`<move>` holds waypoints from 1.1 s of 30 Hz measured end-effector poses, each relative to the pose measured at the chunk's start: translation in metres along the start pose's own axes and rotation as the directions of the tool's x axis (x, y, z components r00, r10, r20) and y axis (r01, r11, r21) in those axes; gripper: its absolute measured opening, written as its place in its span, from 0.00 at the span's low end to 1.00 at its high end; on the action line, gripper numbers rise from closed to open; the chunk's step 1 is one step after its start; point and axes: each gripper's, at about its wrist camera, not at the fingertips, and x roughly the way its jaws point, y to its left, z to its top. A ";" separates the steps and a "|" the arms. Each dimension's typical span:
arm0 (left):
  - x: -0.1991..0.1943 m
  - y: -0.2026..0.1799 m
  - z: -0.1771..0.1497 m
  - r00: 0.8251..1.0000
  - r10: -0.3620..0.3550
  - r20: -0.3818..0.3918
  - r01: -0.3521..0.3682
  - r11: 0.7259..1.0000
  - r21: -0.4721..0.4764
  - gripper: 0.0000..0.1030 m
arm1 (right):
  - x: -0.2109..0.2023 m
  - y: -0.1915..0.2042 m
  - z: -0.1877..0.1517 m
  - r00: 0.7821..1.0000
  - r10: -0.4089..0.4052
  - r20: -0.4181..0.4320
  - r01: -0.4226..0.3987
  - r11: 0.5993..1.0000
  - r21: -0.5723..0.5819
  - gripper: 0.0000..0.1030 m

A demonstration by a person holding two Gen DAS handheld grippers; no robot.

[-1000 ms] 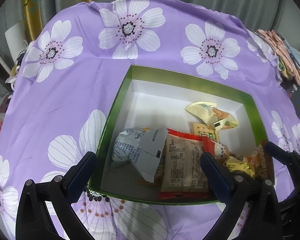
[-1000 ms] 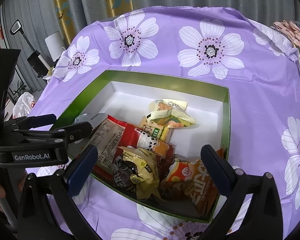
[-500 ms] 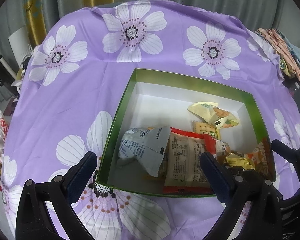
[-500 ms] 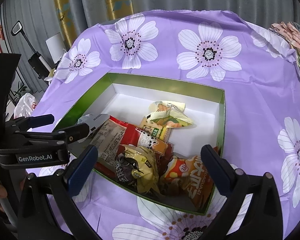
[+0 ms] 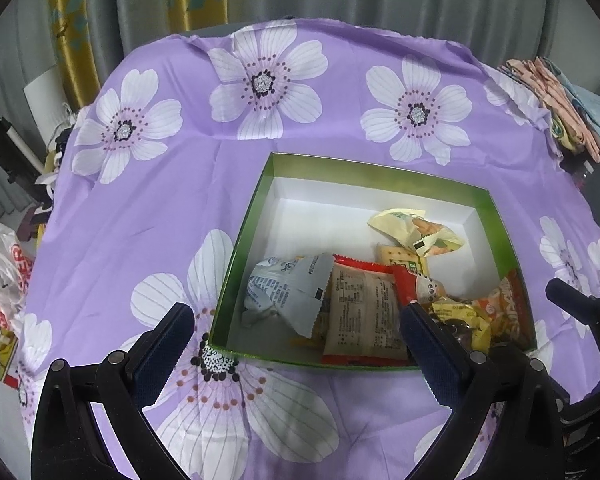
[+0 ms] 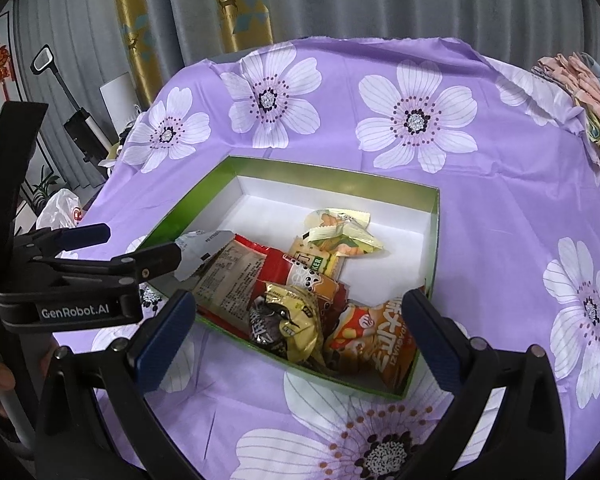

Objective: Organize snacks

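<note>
- The snacks lie heaped in the near half of the green box [image 6: 434,232], by the wall closest to the grippers. The far half shows only bare white floor, so they look dropped in rather than arranged.
- Within the box: a crinkled white packet [image 5: 284,292] lies at the near left, and a red-edged flat packet [image 5: 360,316] lies beside it. Next come a gold foil packet [image 6: 288,320] and an orange puffed bag [image 6: 376,340] at the near right corner. A pale yellow wrapper [image 6: 340,232] lies alone towards the middle.
- The wrappers are thin, glossy film with serrated ends. They would likely slip and crumple under a pinch.
- The box is a shallow rectangular card tray, green outside and white inside.
- Just short of the box's near wall, the left gripper [image 5: 292,344] and right gripper [image 6: 300,344] hover with jaws spread wide, holding nothing. This seems a pause to choose a packet.
- Under the box lies a smooth purple cloth [image 5: 160,208] printed with white flowers. Grey curtains hang beyond it.
</note>
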 end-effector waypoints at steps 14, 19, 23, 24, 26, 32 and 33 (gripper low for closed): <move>-0.021 -0.003 -0.008 1.000 0.007 0.015 -0.007 1.000 0.002 0.99 | -0.022 0.007 -0.003 1.000 0.001 0.022 0.000 1.000 -0.017 1.00; -0.026 -0.004 -0.010 1.000 0.011 0.024 -0.011 1.000 0.006 0.99 | -0.025 0.009 -0.004 1.000 -0.001 0.025 0.002 1.000 -0.020 1.00; -0.030 -0.004 -0.012 0.999 0.015 0.028 -0.016 1.000 0.011 0.99 | -0.031 0.010 -0.005 1.000 0.001 0.031 0.000 1.000 -0.020 1.00; -0.032 -0.005 -0.012 0.999 0.015 0.030 -0.015 1.000 0.012 0.99 | -0.032 0.010 -0.005 0.999 0.000 0.032 0.001 1.000 -0.021 1.00; -0.035 -0.006 -0.013 0.999 0.014 0.034 -0.015 1.000 0.015 0.99 | -0.036 0.011 -0.006 0.999 -0.003 0.036 0.004 1.000 -0.024 1.00; -0.046 -0.009 -0.014 0.999 0.014 0.048 -0.015 1.000 0.028 0.99 | -0.045 0.010 -0.007 0.999 -0.001 0.050 0.003 1.000 -0.022 1.00; -0.048 -0.010 -0.014 0.999 0.014 0.053 -0.016 0.999 0.030 0.99 | -0.047 0.010 -0.006 0.999 -0.001 0.053 0.002 1.000 -0.024 1.00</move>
